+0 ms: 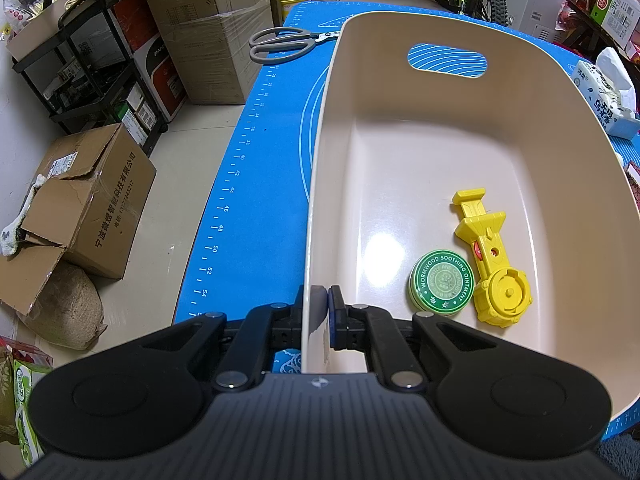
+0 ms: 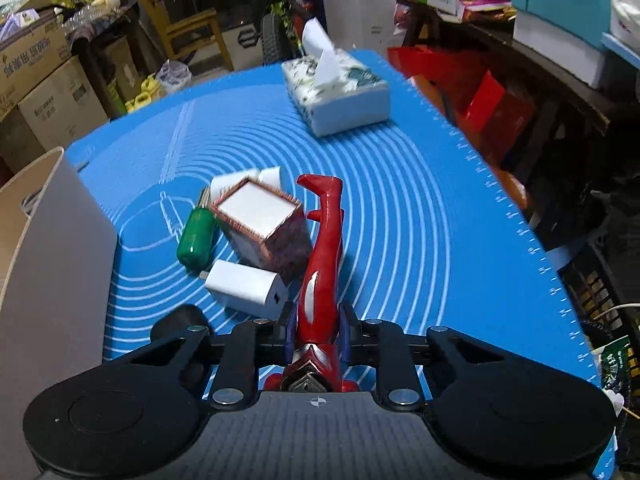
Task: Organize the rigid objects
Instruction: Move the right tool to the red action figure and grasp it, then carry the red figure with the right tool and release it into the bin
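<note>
Pinching the near wall of the beige bin [image 1: 520, 128], the left gripper [image 1: 323, 312] has one finger outside and one inside the rim. Just beyond it, on the bin's floor, a green ointment tin [image 1: 441, 285] lies touching a yellow toy launcher [image 1: 492, 264]. Farther off, gray scissors [image 1: 284, 42] rest on the blue mat [image 1: 240, 200] beside the bin's far corner. The right gripper [image 2: 318, 326] is clamped on a red figurine [image 2: 322, 256], whose legs point away above the worktop. Close ahead to its left lie a white charger [image 2: 248, 290], then a patterned box [image 2: 262, 224] and a green-handled screwdriver [image 2: 196, 240] grouped together on the mat. A tissue pack [image 2: 340, 92] sits well apart at the far side.
</note>
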Demonstrator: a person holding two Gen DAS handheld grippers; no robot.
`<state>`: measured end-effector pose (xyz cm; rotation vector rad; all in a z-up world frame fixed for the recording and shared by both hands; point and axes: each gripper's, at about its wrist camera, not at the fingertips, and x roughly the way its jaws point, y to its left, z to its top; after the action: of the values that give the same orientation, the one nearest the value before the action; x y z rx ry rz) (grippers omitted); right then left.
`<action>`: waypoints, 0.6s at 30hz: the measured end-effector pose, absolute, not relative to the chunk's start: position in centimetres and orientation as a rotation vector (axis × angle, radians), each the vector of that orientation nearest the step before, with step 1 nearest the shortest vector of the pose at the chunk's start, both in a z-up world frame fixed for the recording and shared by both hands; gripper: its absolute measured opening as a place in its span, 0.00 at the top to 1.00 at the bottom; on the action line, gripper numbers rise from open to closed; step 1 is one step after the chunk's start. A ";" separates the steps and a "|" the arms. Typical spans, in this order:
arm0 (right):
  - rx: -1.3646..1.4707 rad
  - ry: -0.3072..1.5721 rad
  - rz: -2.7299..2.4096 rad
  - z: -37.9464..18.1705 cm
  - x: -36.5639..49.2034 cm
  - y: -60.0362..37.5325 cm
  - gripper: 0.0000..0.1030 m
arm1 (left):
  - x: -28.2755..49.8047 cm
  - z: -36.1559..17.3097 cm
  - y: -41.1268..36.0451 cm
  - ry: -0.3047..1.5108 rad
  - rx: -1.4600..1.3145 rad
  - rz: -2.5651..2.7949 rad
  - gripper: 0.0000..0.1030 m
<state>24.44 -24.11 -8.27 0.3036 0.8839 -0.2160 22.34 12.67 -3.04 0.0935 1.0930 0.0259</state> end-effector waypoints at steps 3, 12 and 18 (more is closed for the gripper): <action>0.290 0.844 -0.216 -7.0 23.9 -23.9 0.70 | 22.3 -3.0 12.7 1.093 0.094 0.026 0.90; 0.225 0.697 -0.147 -1.7 23.3 -21.0 0.70 | 22.3 -3.0 12.7 1.093 0.094 0.026 0.90; 0.181 0.608 -0.058 1.7 23.8 -17.8 0.70 | 22.3 -3.0 12.7 1.093 0.094 0.027 0.90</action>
<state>23.79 -17.81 1.67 0.1814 0.6084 -0.0585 22.35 12.66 -3.05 0.0944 1.0929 0.0268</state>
